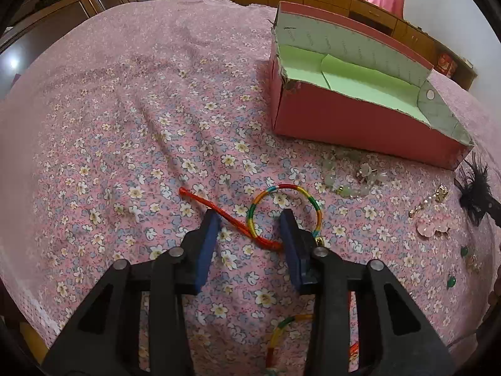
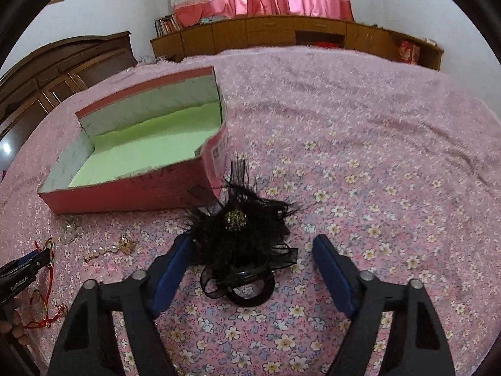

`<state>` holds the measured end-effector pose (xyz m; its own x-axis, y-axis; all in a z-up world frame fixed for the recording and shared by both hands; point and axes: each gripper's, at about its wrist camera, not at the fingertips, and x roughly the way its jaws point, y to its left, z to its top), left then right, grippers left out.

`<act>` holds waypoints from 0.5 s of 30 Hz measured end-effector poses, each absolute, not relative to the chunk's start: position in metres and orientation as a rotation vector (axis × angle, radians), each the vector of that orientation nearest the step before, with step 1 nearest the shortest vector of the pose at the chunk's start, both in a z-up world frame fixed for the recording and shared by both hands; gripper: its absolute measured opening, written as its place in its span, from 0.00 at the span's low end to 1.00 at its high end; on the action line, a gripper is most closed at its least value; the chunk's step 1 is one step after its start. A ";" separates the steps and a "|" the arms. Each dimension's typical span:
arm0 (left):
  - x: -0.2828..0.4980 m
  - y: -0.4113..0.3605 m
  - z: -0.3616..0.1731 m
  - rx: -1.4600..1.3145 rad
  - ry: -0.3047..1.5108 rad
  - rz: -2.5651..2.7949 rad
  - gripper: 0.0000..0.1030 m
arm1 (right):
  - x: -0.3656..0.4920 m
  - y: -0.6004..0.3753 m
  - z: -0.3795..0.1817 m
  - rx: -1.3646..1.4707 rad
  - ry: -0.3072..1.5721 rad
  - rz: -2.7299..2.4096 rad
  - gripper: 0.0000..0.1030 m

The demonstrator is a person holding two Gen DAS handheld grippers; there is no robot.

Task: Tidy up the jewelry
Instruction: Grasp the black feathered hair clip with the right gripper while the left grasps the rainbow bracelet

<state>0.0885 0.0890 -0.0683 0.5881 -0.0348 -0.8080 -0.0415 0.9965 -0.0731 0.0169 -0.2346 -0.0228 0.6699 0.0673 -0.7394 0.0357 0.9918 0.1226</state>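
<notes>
So the pink box (image 2: 131, 188) is parked open-topped right behind the jewelry, handy for drop-offs. The left gripper (image 1: 250, 228) is held spread around the rainbow cord bracelet (image 1: 286, 210) on the bedspread (image 1: 125, 125), nothing pinched. The right gripper (image 2: 253, 250) is splayed wide either side of the black feather hairpiece (image 2: 241, 235), probably lined up for a grab.

The bed cover (image 1: 125, 125) is soft matt cloth with small printed flowers. The box (image 1: 360, 125) is pink cardboard, dull outside, with rough torn edges and smooth green paper on its floor. The bracelet (image 1: 286, 210) is wound in shiny coloured thread. The beads (image 1: 347, 185) near the box look like pale, glassy stone. The hair clip (image 2: 244, 235) is fluffy black feathers and thin net, with a glittery gold button. The far cabinets (image 2: 281, 34) are smooth brown wood.
</notes>
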 end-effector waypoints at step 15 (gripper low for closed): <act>0.051 0.080 -0.056 -0.118 0.935 -0.036 0.00 | 0.016 -0.230 -0.029 0.122 0.843 0.068 0.39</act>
